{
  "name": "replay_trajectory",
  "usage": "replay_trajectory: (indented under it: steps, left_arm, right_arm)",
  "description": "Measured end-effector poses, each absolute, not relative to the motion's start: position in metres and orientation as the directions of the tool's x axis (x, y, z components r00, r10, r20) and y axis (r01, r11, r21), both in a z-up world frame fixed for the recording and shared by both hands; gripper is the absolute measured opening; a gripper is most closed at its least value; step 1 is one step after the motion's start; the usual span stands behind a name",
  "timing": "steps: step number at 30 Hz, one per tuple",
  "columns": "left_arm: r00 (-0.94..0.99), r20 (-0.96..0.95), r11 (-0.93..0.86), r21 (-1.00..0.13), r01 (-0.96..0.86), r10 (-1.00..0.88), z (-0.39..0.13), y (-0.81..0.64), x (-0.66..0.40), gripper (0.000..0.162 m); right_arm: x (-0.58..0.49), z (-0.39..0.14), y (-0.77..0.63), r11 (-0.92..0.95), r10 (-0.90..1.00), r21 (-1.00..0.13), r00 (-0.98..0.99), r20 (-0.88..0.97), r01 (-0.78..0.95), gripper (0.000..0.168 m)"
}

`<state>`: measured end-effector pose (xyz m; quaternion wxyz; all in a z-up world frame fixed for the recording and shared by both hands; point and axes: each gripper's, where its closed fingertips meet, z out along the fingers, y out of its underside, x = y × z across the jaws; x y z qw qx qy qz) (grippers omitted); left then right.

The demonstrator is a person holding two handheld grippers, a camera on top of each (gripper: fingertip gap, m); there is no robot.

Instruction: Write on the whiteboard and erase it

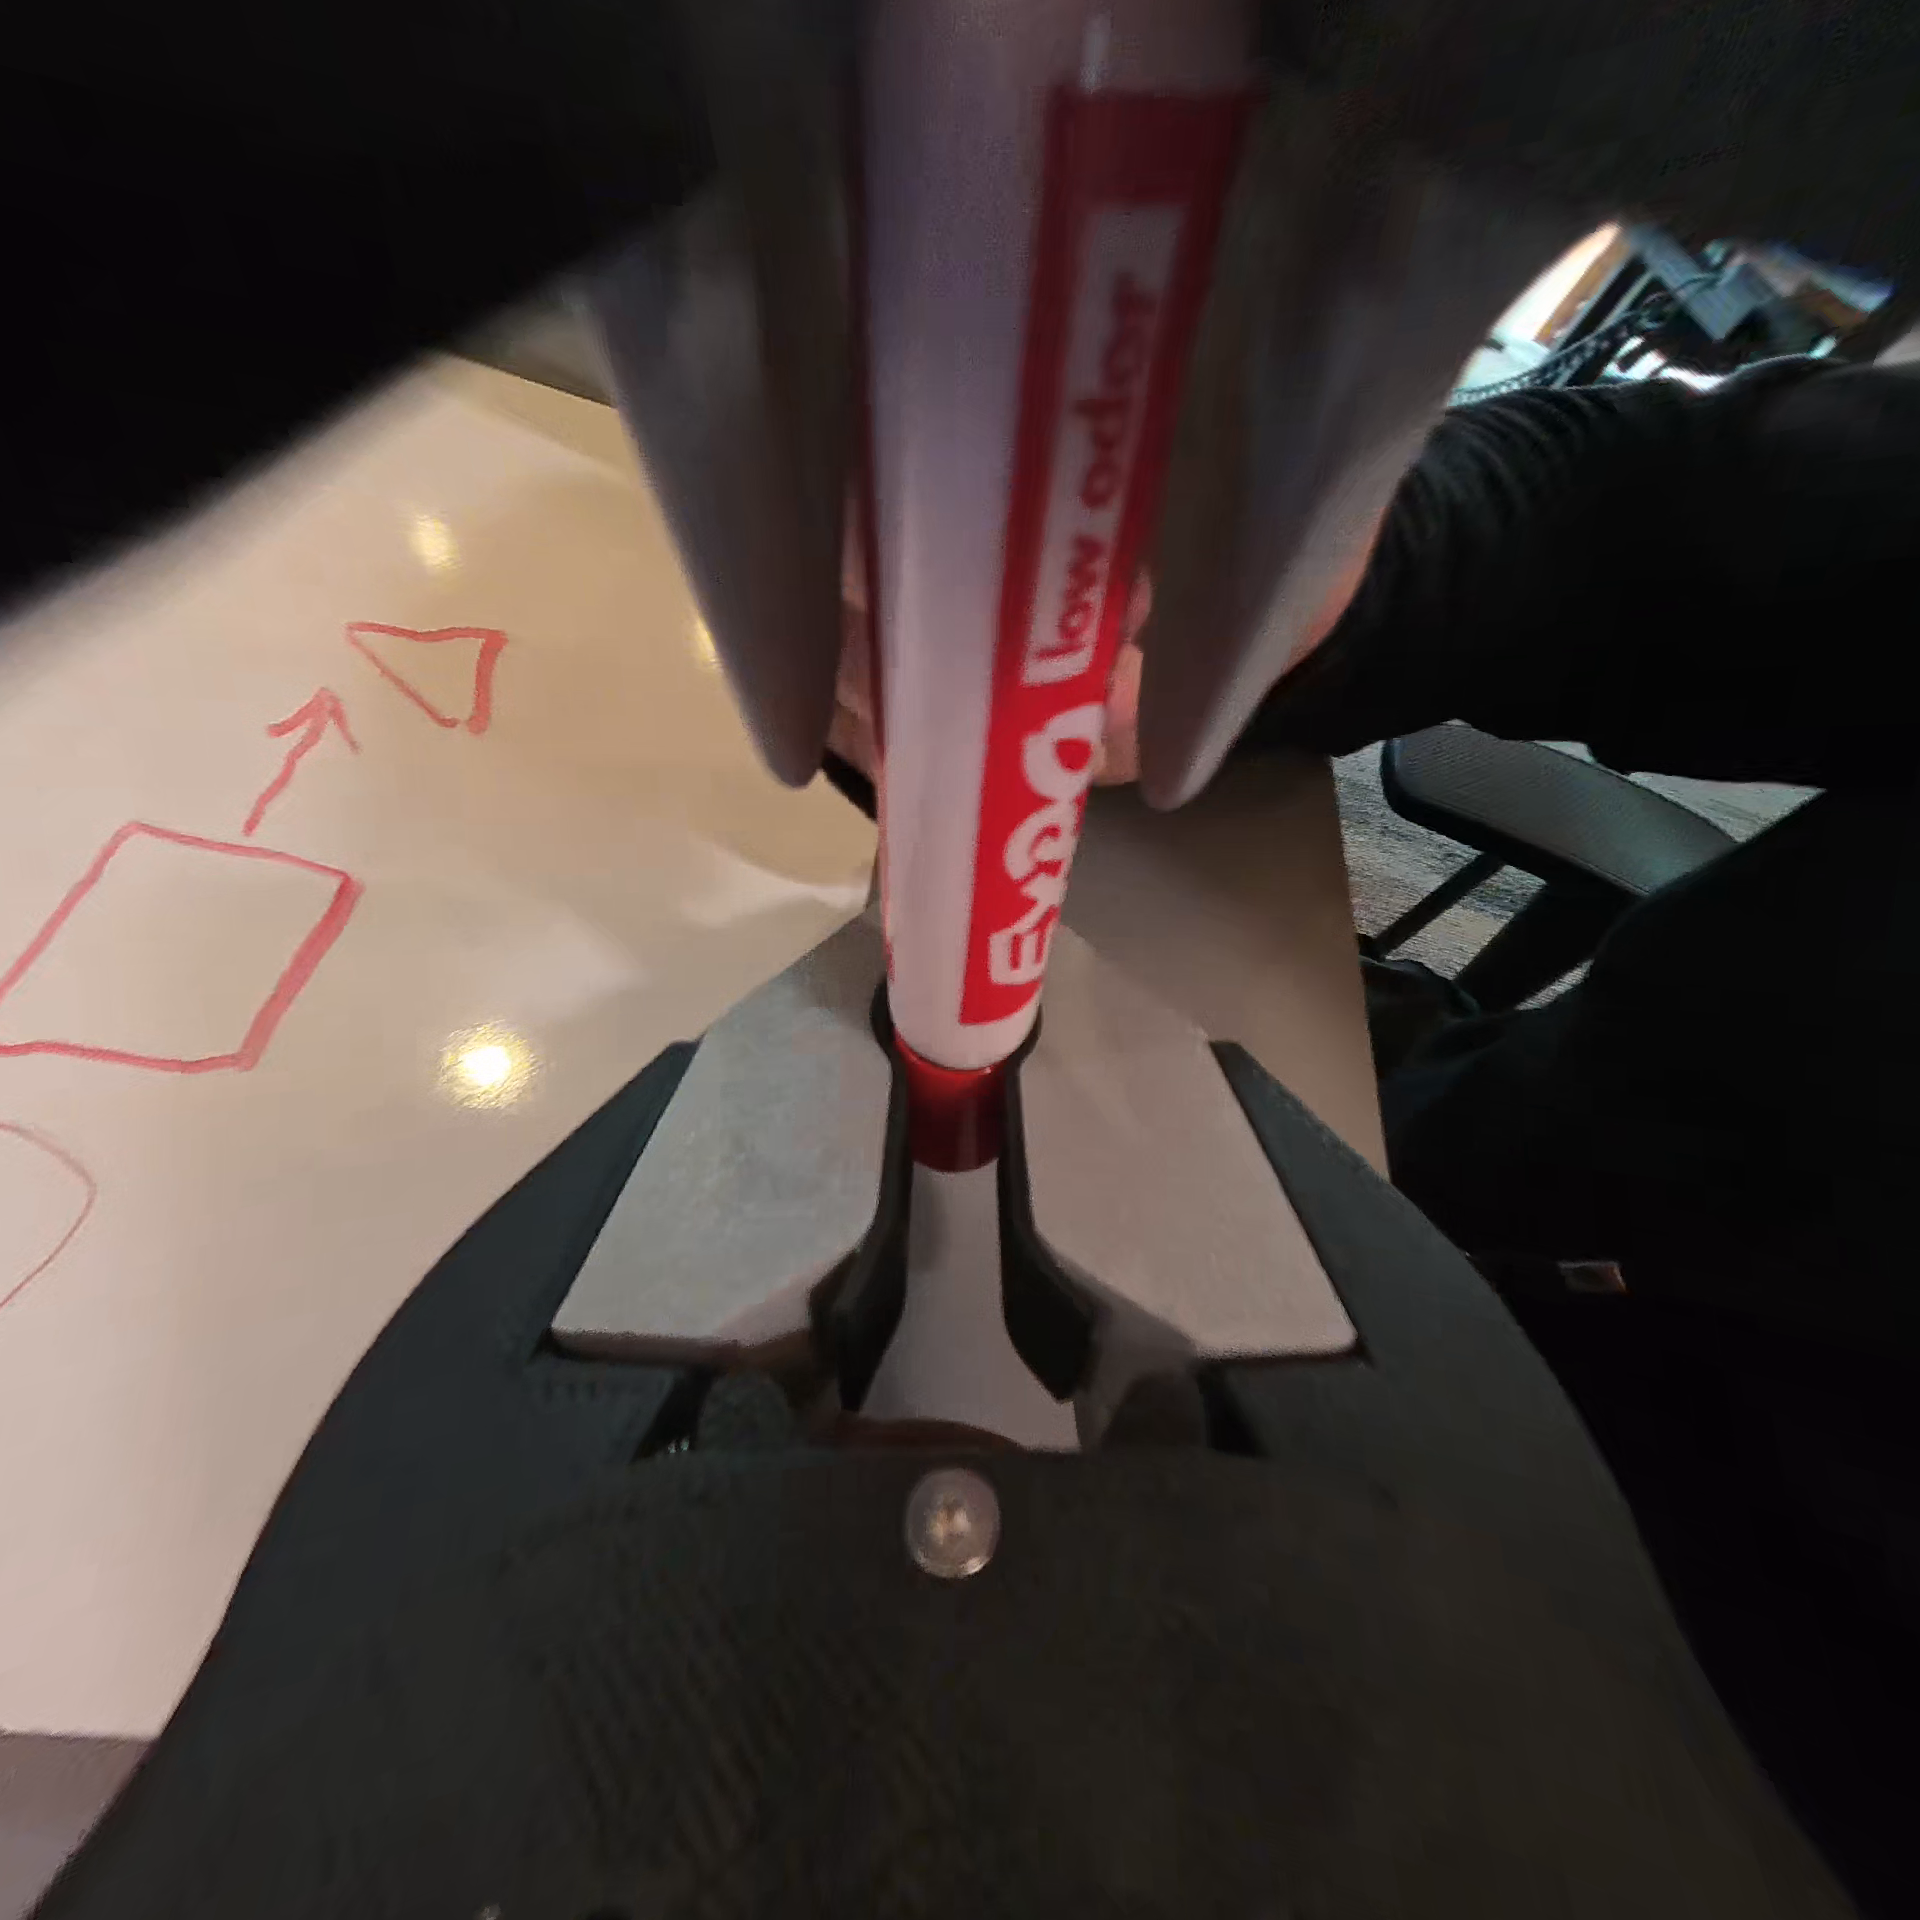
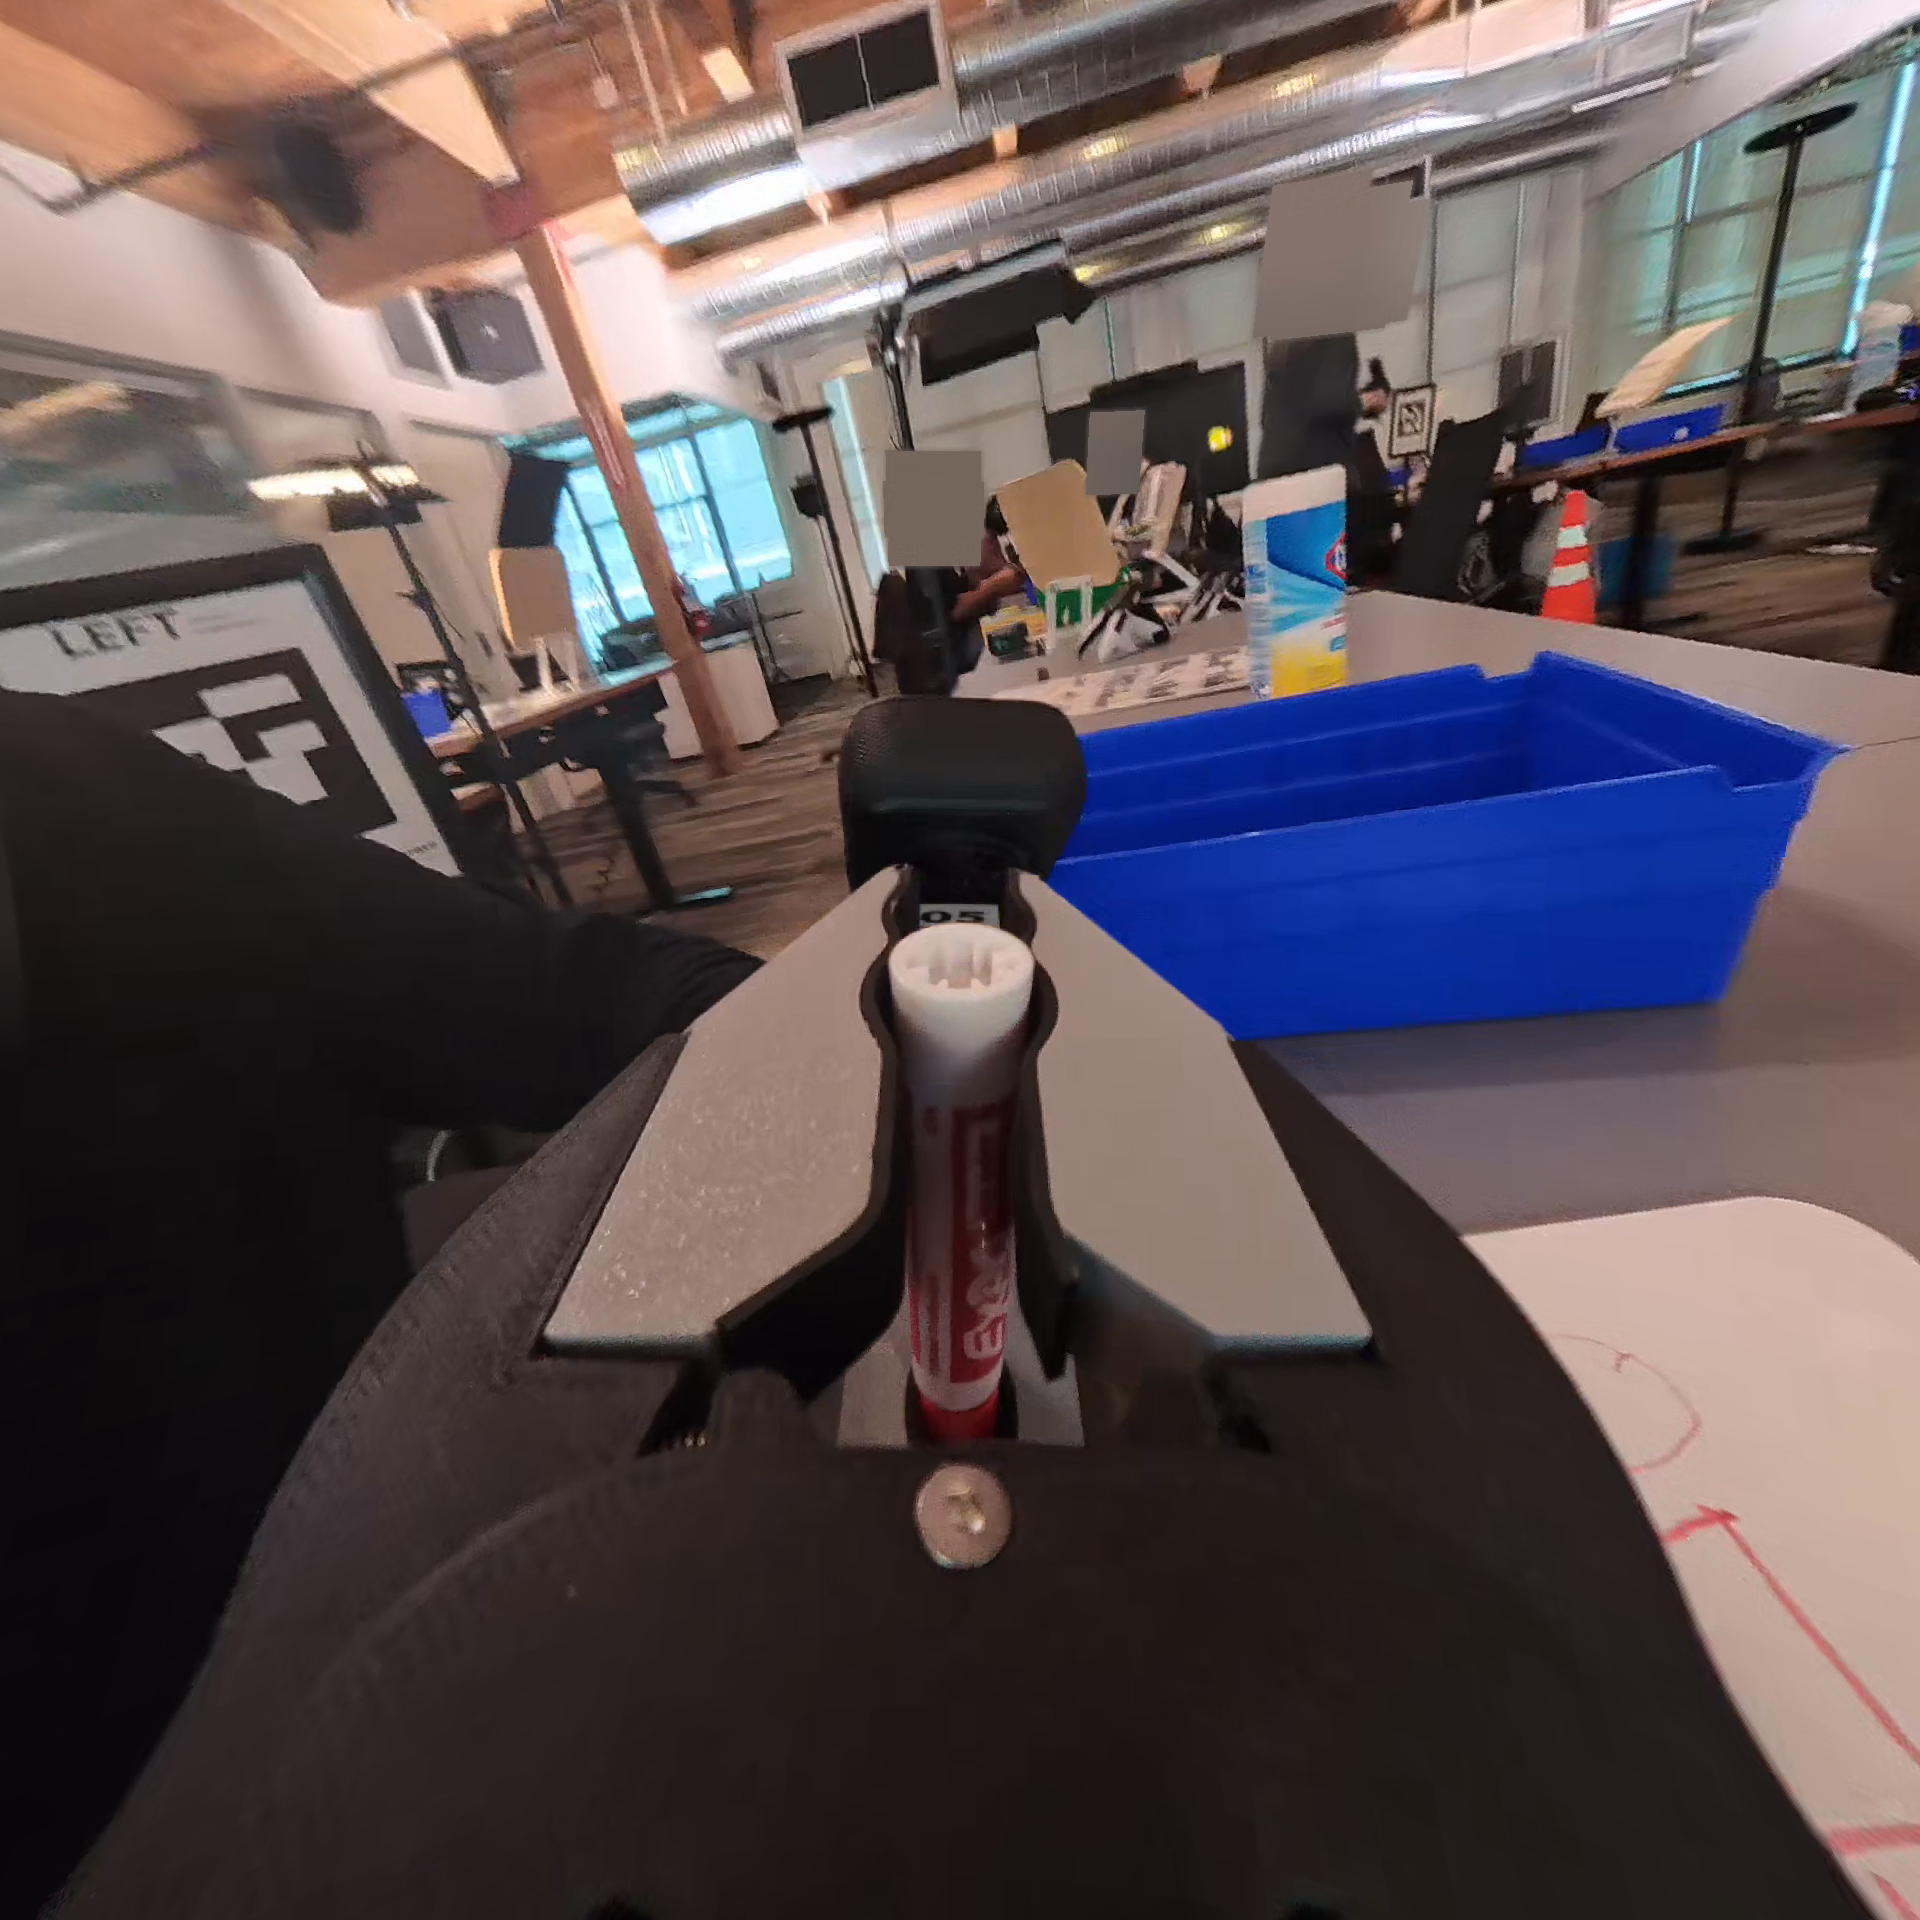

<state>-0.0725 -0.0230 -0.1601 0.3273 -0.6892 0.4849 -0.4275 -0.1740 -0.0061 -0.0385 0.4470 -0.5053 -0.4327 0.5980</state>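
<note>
Left fingers: the left gripper point(image 1: 954, 1055) is pinching the red cap point(image 1: 948, 1117) at the near end of the marker point(image 1: 935, 727), the black pads pressing it from both sides.
Right fingers: the right gripper point(image 2: 958, 935) is clamping the marker's white barrel lengthwise, with the white end sitting in the notch at the fingertips.
Marker position: it is hanging in the air between the two grippers, above the table point(image 2: 1507, 1122) edge and just off the whiteboard point(image 1: 520, 935).
Whiteboard position: it is lying flat on the table and carrying red drawings.
Step in hand: judging by the finished drawings, the cap is probably being seated on or pulled off; which one I cannot tell.
Doing it well: the two grippers should be moving along one straight line through the barrel, with no twisting or sideways pull. The right fingers should be gripping firmly so the barrel is not sliding.
Risk: an off-axis push could be tilting the marker out of the notch.
Count, tools: two grippers, one marker, one cap, one whiteboard; no eraser is showing.
Count, drawings: one square point(image 1: 312, 956), one arrow point(image 1: 296, 758), one triangle point(image 1: 436, 665), one rounded outline point(image 1: 83, 1184) cut by the frame edge.
Count, other: one blue bin point(image 2: 1403, 914), one wipes canister point(image 2: 1294, 592).
</note>
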Motion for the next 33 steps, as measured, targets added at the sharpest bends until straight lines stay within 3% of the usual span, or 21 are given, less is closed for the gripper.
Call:
replay_trajectory:
  steps: [4, 9, 19, 33]
  left_arm:
    - [0.137, 0.312, -0.341, -0.867, -0.363, -0.94, -0.156, -0.025, -0.073, 0.006]
    - [0.222, 0.349, -0.406, -0.858, -0.315, -0.911, -0.155, -0.008, -0.078, 0.007]
    - [0.117, 0.461, -0.475, -0.838, -0.268, -0.88, -0.145, -0.013, -0.082, 0.015]
    - [0.107, 0.4, -0.413, -0.863, -0.292, -0.91, -0.146, -0.015, -0.086, 0.01]
  right_arm:
    - [-0.17, -0.037, -0.002, -0.274, 0.96, -0.95, -0.107, -0.26, -0.146, 0.015]
    - [-0.163, -0.043, 0.022, -0.22, 0.964, -0.965, 0.119, -0.237, -0.141, 0.014]
    - [-0.153, -0.039, 0.028, -0.454, 0.891, -0.859, -0.104, -0.442, -0.238, 0.013]
    - [-0.137, -0.029, 0.031, -0.458, 0.889, -0.856, -0.144, -0.436, -0.24, 0.013]
